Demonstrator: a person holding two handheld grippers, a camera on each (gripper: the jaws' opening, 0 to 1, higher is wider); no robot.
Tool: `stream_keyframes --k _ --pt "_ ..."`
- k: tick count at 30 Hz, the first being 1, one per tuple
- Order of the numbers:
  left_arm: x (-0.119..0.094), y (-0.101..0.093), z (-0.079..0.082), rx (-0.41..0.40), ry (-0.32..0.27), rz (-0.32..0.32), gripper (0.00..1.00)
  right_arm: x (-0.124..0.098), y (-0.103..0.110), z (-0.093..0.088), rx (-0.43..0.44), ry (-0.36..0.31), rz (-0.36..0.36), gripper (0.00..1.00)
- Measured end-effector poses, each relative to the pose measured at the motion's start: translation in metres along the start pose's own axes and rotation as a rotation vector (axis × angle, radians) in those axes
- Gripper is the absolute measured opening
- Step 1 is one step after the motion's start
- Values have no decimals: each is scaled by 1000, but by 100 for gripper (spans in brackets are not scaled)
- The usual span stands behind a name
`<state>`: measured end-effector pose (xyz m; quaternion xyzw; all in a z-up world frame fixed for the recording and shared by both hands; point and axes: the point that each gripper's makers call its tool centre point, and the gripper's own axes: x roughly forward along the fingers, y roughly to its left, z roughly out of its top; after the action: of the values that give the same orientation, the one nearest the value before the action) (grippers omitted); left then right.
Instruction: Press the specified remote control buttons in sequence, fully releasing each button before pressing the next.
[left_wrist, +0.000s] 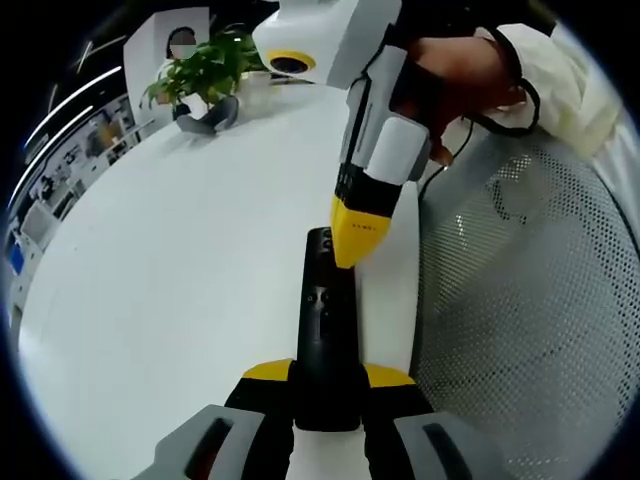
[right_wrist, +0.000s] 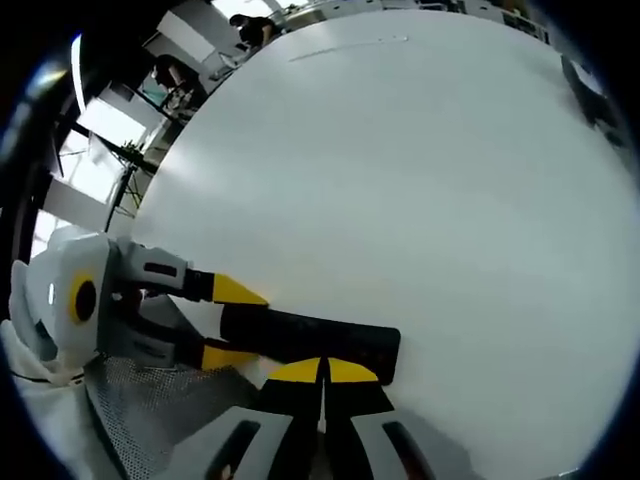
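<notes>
The remote control (left_wrist: 322, 330) is a long black bar running up the lower centre of the left gripper view, its near end clamped between the yellow-tipped jaws of the left gripper (left_wrist: 328, 378). Held this way it juts out over the white table (left_wrist: 170, 290) with its button face turned up toward the camera, which looks like the point of the grip: the body is steadied so a press from above does not push it away. In the right gripper view the same remote (right_wrist: 310, 338) lies across the lower middle of the frame, with the left gripper (right_wrist: 225, 322) reaching in from the lower left and pinching its end.

The right gripper (left_wrist: 355, 235) comes down from the upper centre of the left gripper view, a hand (left_wrist: 462, 75) around its handle at the upper right. Its two yellow tips are drawn together into a single blunt point, a fair stand-in for a fingertip, and that point sits on or just over the upper part of the remote's face. Whether a button is actually depressed is too small to tell. In its own view the closed tips (right_wrist: 322, 372) sit at the bottom centre, right at the remote's edge.

Beyond these, a potted plant (left_wrist: 205, 75) stands at the table's far side in the upper left, and a perforated mesh surface (left_wrist: 530, 300) spreads along the right.
</notes>
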<state>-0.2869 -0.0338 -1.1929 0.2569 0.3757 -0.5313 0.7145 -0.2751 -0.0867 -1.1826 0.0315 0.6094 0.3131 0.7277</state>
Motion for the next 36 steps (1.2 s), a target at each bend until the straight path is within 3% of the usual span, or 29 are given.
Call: stream_keyframes --k 9,16,21,36 --pt "0 0 -1 3 3 4 24 4 0 -3 -80 21 -67 0" --pt "0 0 -1 6 7 3 24 4 -1 -3 -99 13 -71 0" --pt "0 -1 -1 7 8 0 24 3 1 -3 -210 23 -76 0" --pt "0 -2 -1 3 4 -1 24 0 0 11 -228 -12 -108 0"
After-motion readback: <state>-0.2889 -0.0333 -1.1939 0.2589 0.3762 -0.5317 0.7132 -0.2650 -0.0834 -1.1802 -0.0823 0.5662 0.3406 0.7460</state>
